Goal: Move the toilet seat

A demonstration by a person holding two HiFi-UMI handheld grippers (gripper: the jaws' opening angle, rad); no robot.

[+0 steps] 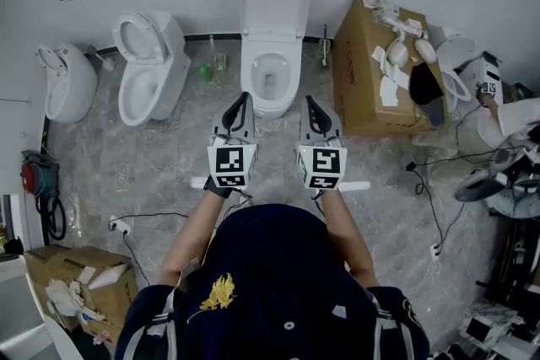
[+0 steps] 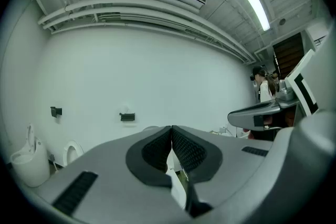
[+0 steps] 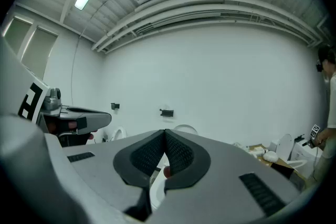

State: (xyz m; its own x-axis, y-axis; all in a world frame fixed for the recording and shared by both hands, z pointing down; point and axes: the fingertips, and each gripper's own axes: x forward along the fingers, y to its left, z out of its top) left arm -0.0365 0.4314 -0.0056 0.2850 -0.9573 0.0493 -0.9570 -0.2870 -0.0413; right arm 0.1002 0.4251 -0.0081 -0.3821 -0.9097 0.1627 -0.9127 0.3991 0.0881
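Note:
A white toilet (image 1: 272, 72) stands against the far wall at the middle, its lid and seat (image 1: 274, 0) raised upright against the wall and the bowl open. My left gripper (image 1: 245, 97) hovers just short of the bowl's front left, shut with nothing between its pads. At the bowl's front right is my right gripper (image 1: 310, 101), also shut and empty. In the left gripper view my left gripper (image 2: 171, 128) points level at the white wall. In the right gripper view my right gripper (image 3: 165, 131) has the raised lid (image 3: 185, 128) just behind its tips.
A second toilet (image 1: 152, 63) and a white urinal (image 1: 66, 80) stand to the left. A large cardboard box (image 1: 367, 72) with white parts on top flanks the toilet's right. Cables (image 1: 430, 181) run over the marble floor at right. Another box (image 1: 80, 278) sits at lower left. A person (image 1: 510, 118) sits at far right.

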